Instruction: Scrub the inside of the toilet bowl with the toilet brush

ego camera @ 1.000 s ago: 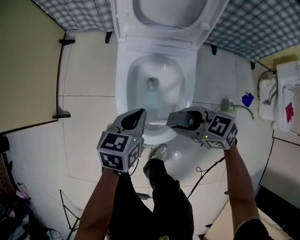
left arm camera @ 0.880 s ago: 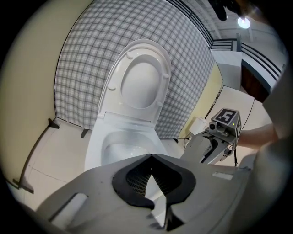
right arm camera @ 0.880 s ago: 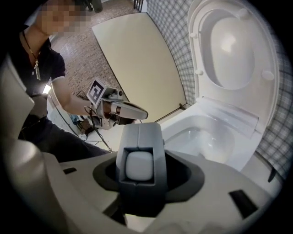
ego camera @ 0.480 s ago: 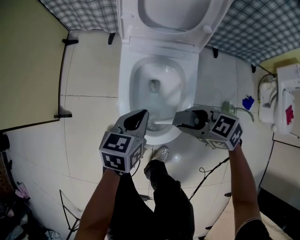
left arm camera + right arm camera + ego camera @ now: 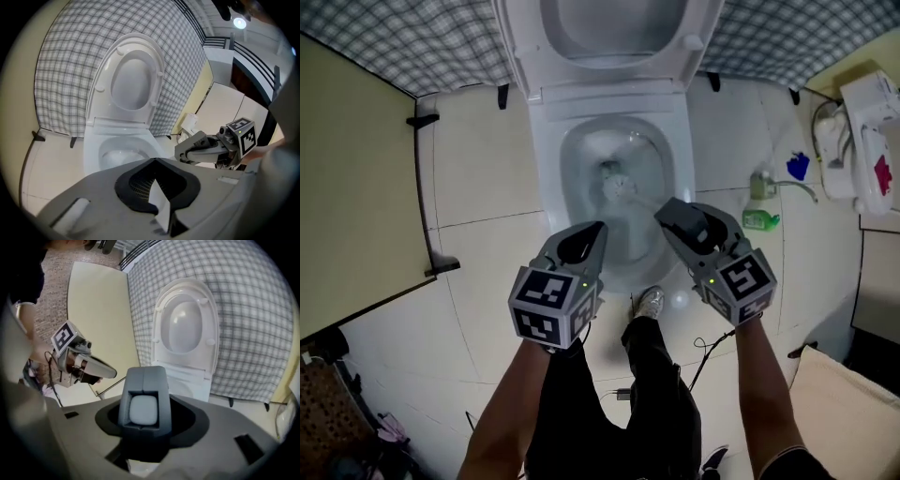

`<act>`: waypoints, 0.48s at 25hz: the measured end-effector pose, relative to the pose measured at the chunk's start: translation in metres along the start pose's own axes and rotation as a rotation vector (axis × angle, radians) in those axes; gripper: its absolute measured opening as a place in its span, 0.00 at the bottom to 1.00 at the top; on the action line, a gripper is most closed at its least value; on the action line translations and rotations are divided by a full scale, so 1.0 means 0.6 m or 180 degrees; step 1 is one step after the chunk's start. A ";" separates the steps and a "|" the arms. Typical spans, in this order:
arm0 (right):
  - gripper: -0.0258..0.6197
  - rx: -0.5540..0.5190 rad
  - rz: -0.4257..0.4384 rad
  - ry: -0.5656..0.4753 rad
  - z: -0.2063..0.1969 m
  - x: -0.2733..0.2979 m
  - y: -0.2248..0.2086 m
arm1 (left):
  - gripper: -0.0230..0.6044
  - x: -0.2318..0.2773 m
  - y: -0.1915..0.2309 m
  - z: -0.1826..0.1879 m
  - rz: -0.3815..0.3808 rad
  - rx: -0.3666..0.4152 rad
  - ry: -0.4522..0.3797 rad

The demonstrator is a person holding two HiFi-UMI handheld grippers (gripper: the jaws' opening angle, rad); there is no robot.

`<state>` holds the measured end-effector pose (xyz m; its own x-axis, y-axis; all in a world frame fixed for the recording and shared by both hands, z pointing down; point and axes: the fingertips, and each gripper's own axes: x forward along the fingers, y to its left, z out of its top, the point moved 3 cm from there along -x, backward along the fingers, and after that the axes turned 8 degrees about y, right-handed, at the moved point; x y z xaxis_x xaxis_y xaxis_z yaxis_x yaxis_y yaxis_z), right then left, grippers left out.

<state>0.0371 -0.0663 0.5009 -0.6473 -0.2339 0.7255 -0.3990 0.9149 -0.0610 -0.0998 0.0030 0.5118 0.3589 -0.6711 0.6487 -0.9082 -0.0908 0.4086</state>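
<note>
Holding the brush: right gripper, jaws clamped on the thick grey handle of the toilet brush (in its own view that handle stands end-on between the jaws, with a pale pad on it).
Left gripper: jaws pressed together with nothing between them, over the near rim of the bowl, close beside the right gripper but apart from it.
Brush head: down inside the toilet bowl, near the drain hole; the bristles are too blurred to tell whether they touch the porcelain.
Brush stem: thin, with only a short stretch showing between handle and head.
Bowl front: covered by both grippers in the head view; in the left gripper view that gripper's own housing hides the lower part.
Seat and lid: raised against the checked wall, top cut off by the frame.
Floor: green bottle right of the toilet, a shoe at its foot.
Right edge: white fixture, cut off (cannot tell what it is).
</note>
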 end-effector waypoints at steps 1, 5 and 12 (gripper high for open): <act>0.39 0.0103 -0.0141 -0.0087 0.007 0.004 0.000 | 0.05 0.001 0.003 0.002 -0.0047 0.0054 0.0044; 0.39 0.0385 -0.0684 -0.0243 0.021 0.022 -0.008 | 0.05 0.008 0.015 0.015 -0.0208 0.0240 0.0133; 0.39 0.0826 -0.1419 -0.0334 0.024 0.072 -0.023 | 0.05 0.027 0.038 0.032 -0.0457 0.0493 0.0261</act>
<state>0.0050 -0.0939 0.5232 -0.4344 -0.6257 0.6479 -0.7895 0.6107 0.0605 -0.1187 -0.0239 0.5193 0.4976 -0.5817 0.6435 -0.8664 -0.2973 0.4012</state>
